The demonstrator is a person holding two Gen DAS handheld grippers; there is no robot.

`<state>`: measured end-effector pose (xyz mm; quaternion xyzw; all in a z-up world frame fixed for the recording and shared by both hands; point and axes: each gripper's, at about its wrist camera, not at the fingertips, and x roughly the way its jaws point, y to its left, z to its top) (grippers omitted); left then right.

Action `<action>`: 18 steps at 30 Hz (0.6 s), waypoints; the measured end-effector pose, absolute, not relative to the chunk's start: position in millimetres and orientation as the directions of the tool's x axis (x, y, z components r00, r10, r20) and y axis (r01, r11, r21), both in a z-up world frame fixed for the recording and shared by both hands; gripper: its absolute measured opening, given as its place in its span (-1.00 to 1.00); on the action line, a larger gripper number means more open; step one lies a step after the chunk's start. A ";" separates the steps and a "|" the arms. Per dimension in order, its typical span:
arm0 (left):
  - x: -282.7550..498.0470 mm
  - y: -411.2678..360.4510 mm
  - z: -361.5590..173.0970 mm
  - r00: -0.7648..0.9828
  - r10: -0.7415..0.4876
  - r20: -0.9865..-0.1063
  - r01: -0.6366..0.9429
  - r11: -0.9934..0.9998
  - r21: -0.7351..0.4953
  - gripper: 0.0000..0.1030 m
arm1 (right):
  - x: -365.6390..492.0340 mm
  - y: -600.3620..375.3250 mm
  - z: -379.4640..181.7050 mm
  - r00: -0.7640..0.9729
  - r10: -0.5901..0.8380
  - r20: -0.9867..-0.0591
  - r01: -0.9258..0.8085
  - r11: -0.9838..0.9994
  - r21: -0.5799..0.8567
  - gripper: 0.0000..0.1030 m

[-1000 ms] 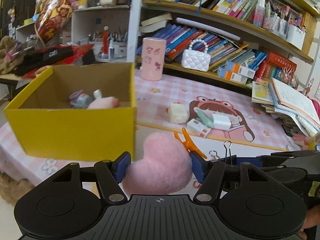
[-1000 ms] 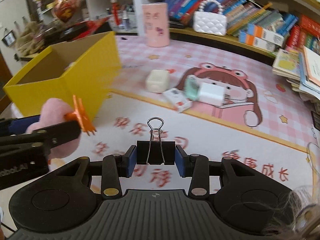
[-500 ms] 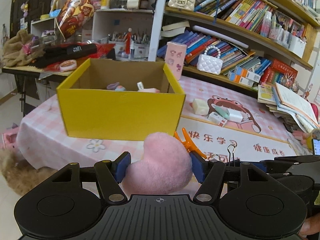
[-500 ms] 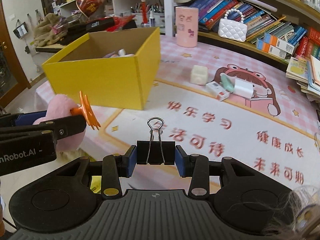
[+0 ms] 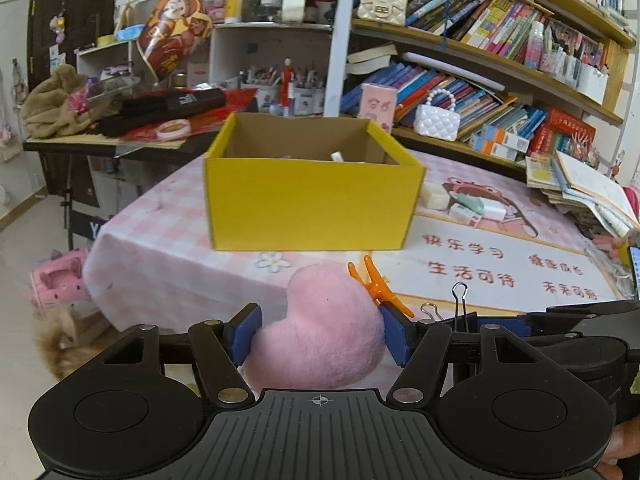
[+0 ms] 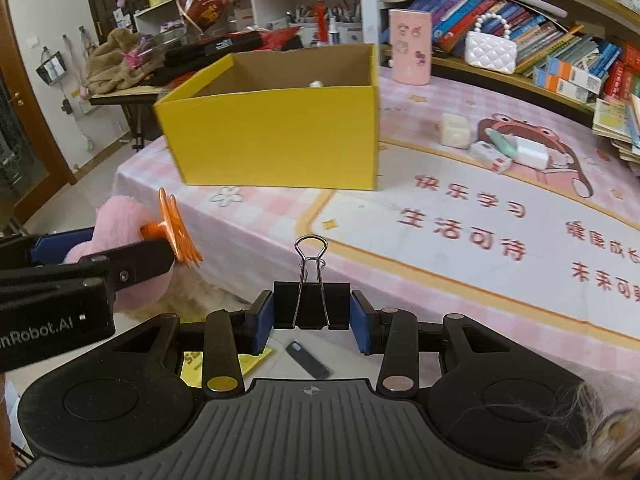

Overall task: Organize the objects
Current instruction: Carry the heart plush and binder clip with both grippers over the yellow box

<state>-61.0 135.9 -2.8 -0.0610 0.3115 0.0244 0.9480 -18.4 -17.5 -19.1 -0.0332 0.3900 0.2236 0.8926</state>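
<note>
Pink plush, black clip, both held short of the box

Left gripper (image 5: 320,336) pinches a soft, light plush toy (image 5: 320,332) across its middle. Right gripper (image 6: 312,316) squeezes a stiff binder clip (image 6: 312,304) by its sides. Yellow box (image 5: 312,196) sits ahead on the tabletop (image 6: 460,248).

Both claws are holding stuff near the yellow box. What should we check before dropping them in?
1. Left gripper clamps the pink plush: ok.
2. Right gripper clamps the binder clip: ok.
3. Yellow box open on top: ok.
4. Room left inside box: cannot tell, mostly hidden.
5. Grippers above the box: not ok, both short of it, off the table edge.
</note>
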 end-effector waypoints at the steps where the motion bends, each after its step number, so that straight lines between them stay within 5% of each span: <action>1: -62.6 138.8 -2.7 0.805 0.011 -0.593 -0.088 0.991 -0.101 0.24 | -19.9 -13.2 -18.2 0.593 0.377 -0.712 -0.430 0.895 0.115 -0.27; 18: -31.4 162.7 10.2 0.851 0.020 -0.525 -0.106 0.985 -0.135 0.24 | 11.6 -4.4 1.7 0.666 0.345 -0.662 -0.411 0.910 0.060 -0.27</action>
